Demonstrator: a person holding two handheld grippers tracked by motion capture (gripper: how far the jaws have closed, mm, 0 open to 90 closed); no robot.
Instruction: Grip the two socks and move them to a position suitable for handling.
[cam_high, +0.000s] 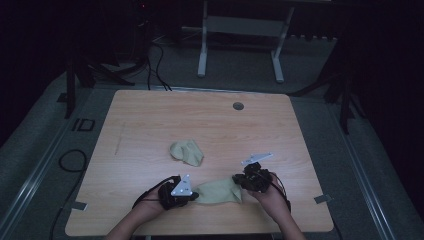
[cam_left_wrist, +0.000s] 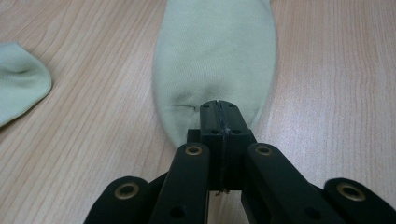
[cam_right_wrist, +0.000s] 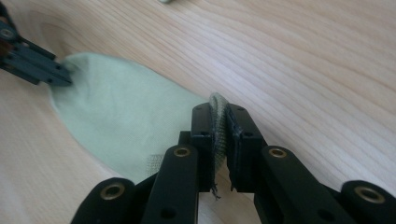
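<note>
A pale green sock (cam_high: 218, 191) lies flat on the wooden table (cam_high: 150, 120) near its front edge, stretched between my two grippers. My left gripper (cam_high: 195, 196) is shut on one end of this sock (cam_left_wrist: 215, 56), its jaws (cam_left_wrist: 218, 112) pressed together over the rounded tip. At the other end my right gripper (cam_high: 236, 180) is shut on the ribbed edge, with fabric pinched between its jaws (cam_right_wrist: 219, 128). In the right gripper view the sock (cam_right_wrist: 121, 116) runs away to the left gripper (cam_right_wrist: 51, 70). A second, crumpled sock (cam_high: 186, 152) lies further back, and it shows again (cam_left_wrist: 18, 79) in the left gripper view.
A round cable hole (cam_high: 238, 106) sits near the table's far edge. Tape marks lie at the front left (cam_high: 78, 205) and front right (cam_high: 322, 199) corners. Beyond the table stands a white desk frame (cam_high: 202, 55), with cables (cam_high: 155, 65) on the floor.
</note>
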